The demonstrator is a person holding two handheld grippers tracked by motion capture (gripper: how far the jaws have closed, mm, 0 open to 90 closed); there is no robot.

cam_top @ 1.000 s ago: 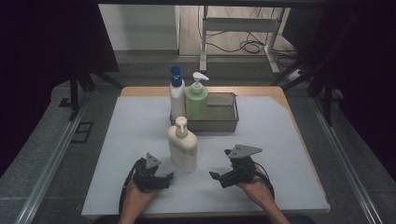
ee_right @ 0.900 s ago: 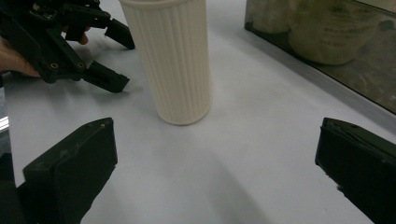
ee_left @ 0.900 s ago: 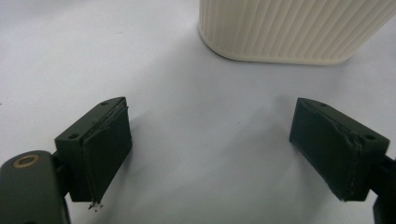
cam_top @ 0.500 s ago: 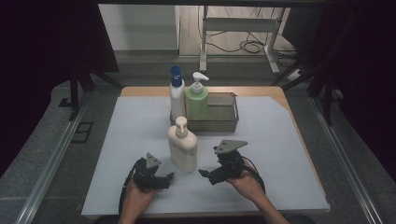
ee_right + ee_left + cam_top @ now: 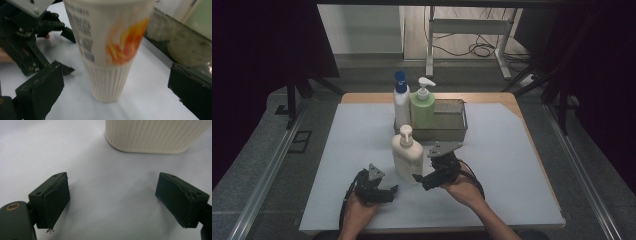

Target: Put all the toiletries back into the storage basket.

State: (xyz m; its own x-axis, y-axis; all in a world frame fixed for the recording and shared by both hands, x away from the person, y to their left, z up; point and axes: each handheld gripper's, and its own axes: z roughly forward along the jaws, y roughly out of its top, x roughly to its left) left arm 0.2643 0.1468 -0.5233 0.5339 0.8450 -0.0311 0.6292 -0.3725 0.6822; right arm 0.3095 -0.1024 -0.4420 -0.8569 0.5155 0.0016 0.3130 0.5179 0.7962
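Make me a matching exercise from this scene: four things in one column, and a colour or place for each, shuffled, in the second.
Things:
1. cream bottle
2. green bottle
3. white bottle
4. metal tray

Descriptions:
A. has a blue cap
B. stands alone on the mat, between the two grippers
C. holds the two bottles at its left end
D. has a white pump, right of the blue-capped bottle

Pairs: 1-B, 2-D, 3-A, 4-C
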